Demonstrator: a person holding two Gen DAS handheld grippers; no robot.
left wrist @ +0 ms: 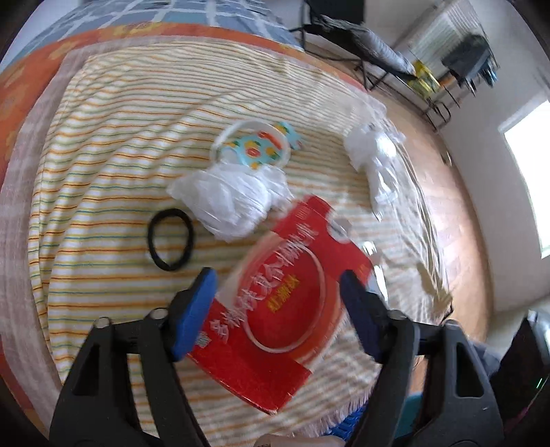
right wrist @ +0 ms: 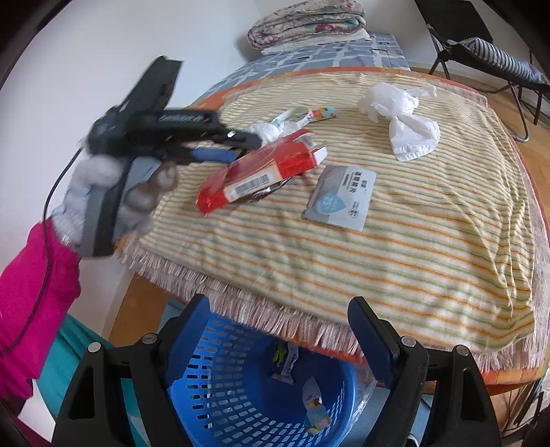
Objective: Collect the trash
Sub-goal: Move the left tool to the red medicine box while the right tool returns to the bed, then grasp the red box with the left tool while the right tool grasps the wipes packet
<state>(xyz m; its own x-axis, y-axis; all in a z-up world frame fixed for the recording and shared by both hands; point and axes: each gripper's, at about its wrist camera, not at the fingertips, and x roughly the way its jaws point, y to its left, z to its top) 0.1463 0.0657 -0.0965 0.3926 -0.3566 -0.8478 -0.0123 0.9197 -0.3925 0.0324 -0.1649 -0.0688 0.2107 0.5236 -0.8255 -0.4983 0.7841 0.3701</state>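
Observation:
A red carton [left wrist: 278,302] lies tilted on the striped cloth [left wrist: 103,192]; it also shows in the right wrist view [right wrist: 261,172]. My left gripper [left wrist: 278,306] is open, its blue pads on either side of the carton, apart from it. In the right wrist view the left gripper [right wrist: 223,151] hovers by the carton. My right gripper [right wrist: 278,337] is open and empty above a blue basket [right wrist: 220,385] holding a few wrappers. A white crumpled bag [left wrist: 233,199], a colourful wrapper [left wrist: 257,148], a second white bag [right wrist: 405,117] and a grey sachet [right wrist: 340,196] lie on the cloth.
A black hair tie [left wrist: 170,239] lies left of the carton. The bed's fringed edge [right wrist: 275,309] hangs over the basket. A folded quilt [right wrist: 306,20] sits at the bed's far end. A black folding chair [right wrist: 481,44] stands on the wooden floor.

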